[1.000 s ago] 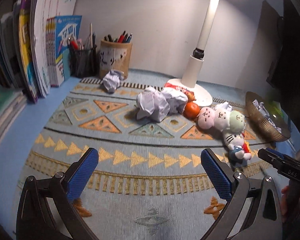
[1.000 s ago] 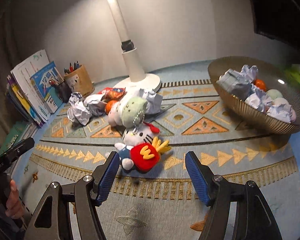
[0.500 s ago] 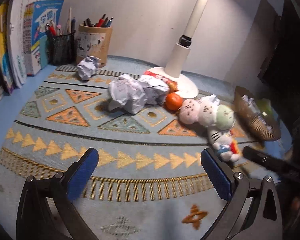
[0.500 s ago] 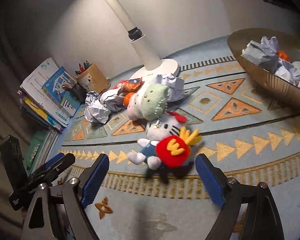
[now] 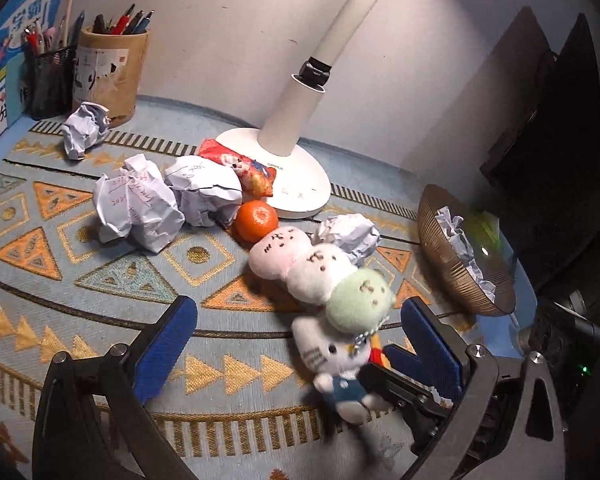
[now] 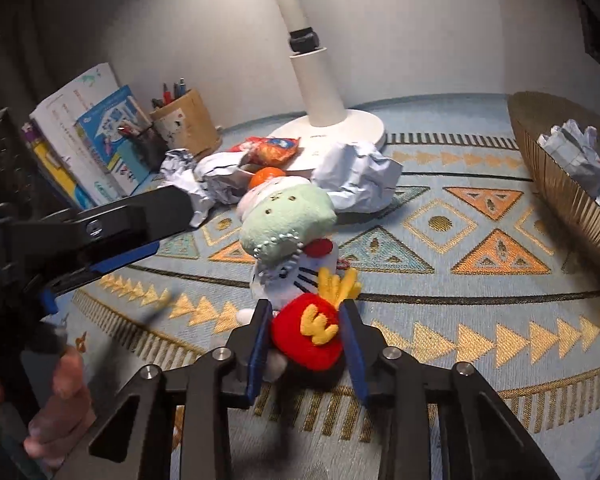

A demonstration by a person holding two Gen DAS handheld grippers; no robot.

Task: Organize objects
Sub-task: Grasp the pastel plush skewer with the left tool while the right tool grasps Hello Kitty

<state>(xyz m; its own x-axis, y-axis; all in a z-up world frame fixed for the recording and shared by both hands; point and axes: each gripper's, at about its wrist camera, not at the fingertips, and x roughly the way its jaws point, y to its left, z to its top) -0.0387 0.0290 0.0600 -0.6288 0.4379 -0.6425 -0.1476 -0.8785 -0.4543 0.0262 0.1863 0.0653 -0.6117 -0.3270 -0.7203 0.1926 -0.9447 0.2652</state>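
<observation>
A Hello Kitty plush (image 5: 336, 356) with a red fries pouch (image 6: 308, 334) lies on the patterned mat, against a pink-white-green dumpling plush (image 5: 320, 272). My right gripper (image 6: 306, 342) is shut on the red pouch of the kitty plush. My left gripper (image 5: 296, 344) is open, its jaws wide on either side of the plushes; it also shows at the left of the right wrist view (image 6: 112, 236). An orange (image 5: 257, 220), a snack packet (image 5: 240, 166) and several crumpled paper balls (image 5: 138, 204) lie behind.
A white lamp base (image 5: 296, 184) stands at the back. A brown ribbed bowl (image 5: 456, 256) holding paper balls sits at the right. Pen holders (image 5: 108, 68) and books (image 6: 84, 140) stand at the back left. A dark monitor (image 5: 552, 120) is at the far right.
My right gripper moved forward and closed on the kitty plush's red pouch. My left gripper moved right and forward until the plushes sat between its jaws.
</observation>
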